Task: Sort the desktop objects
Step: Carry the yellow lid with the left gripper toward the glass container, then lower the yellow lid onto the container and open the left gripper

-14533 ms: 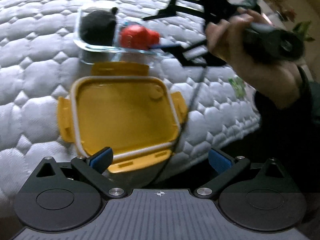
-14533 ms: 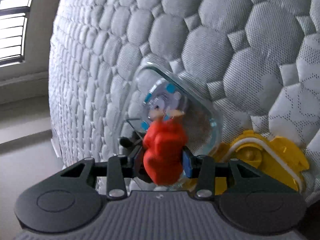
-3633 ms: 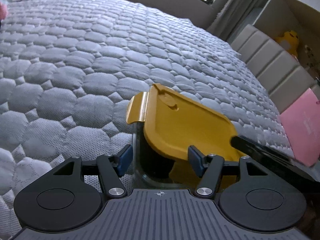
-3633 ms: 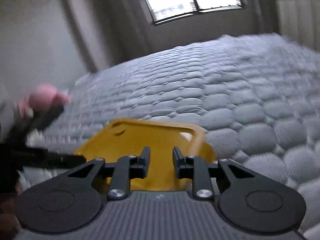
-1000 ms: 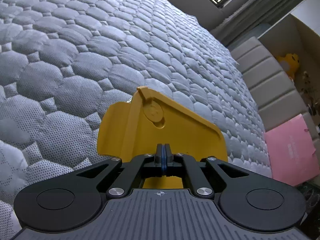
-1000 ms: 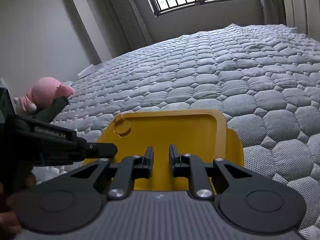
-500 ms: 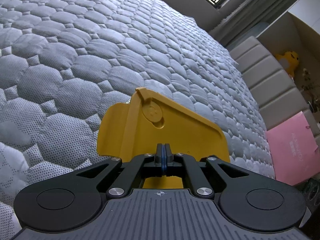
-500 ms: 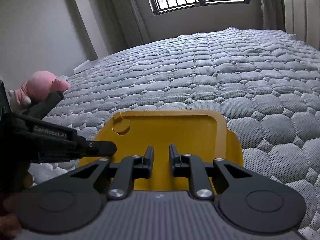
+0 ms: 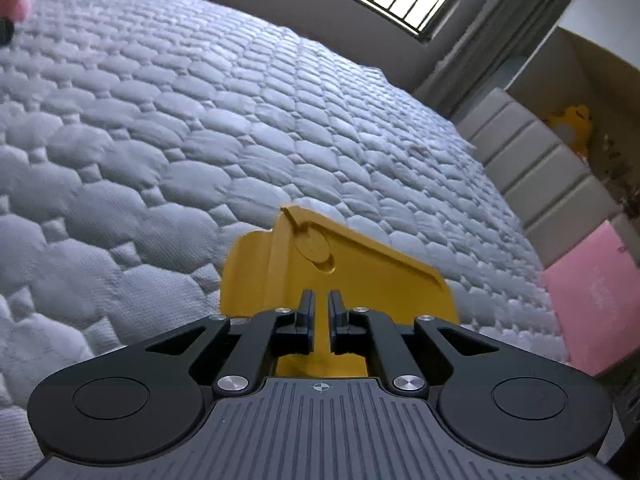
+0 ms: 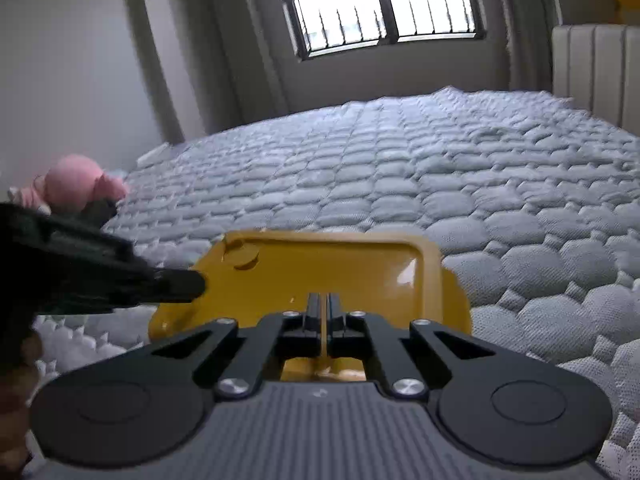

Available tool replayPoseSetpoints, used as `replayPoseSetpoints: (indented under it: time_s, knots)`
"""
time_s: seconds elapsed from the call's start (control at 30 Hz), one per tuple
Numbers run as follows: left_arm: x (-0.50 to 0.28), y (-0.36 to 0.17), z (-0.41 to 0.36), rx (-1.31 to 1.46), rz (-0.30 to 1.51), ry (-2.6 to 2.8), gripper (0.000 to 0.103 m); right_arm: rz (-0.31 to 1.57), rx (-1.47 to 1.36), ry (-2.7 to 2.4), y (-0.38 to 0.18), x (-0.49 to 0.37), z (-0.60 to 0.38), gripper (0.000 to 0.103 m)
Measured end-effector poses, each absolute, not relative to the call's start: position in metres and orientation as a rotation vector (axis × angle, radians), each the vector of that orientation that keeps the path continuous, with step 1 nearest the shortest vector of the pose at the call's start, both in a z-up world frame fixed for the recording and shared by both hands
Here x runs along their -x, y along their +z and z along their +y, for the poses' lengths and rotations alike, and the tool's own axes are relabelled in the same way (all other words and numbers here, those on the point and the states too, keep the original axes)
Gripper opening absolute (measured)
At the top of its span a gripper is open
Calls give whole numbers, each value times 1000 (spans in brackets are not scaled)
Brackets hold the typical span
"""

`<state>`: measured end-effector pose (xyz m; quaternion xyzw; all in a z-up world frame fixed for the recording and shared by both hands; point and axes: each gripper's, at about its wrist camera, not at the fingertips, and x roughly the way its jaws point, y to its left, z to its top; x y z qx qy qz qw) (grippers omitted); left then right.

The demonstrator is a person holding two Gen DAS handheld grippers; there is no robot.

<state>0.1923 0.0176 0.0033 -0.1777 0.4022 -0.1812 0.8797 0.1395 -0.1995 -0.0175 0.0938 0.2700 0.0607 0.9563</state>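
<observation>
- A smooth, glossy yellow plastic lid [image 9: 360, 264], rectangular with rounded corners, is sitting on a grey quilted bed [image 9: 160, 128].
- My left claw [image 9: 319, 312] is hovering slightly parted over its near edge.
- My right claw [image 10: 323, 312] is nearly clenched, a thin gap showing, directly above the lid's near side.

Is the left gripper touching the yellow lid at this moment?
Cannot tell. In the left wrist view the left gripper stands over the yellow lid, its jaws slightly parted with yellow showing between them, but no contact or gap is plain.
</observation>
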Motion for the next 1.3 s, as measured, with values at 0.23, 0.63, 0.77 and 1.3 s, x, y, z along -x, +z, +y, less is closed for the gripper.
replayPoseSetpoints:
  time_s: [0.23,0.63,0.77,1.3]
  knots:
    - [-191,-3,7,297,845,-323,1,469,-13,82,-9,-130,-179,1]
    - [-195,-10,14,313,871,-321,3,609,-117,232,-25,-172,-161,1]
    - [-195,-11,13,307,867,-318,3,610,-60,216,-23,-171,-151,1]
    - [-180,-2,0,238,819,-274,3,582,-114,189,-15,-146,-168,4]
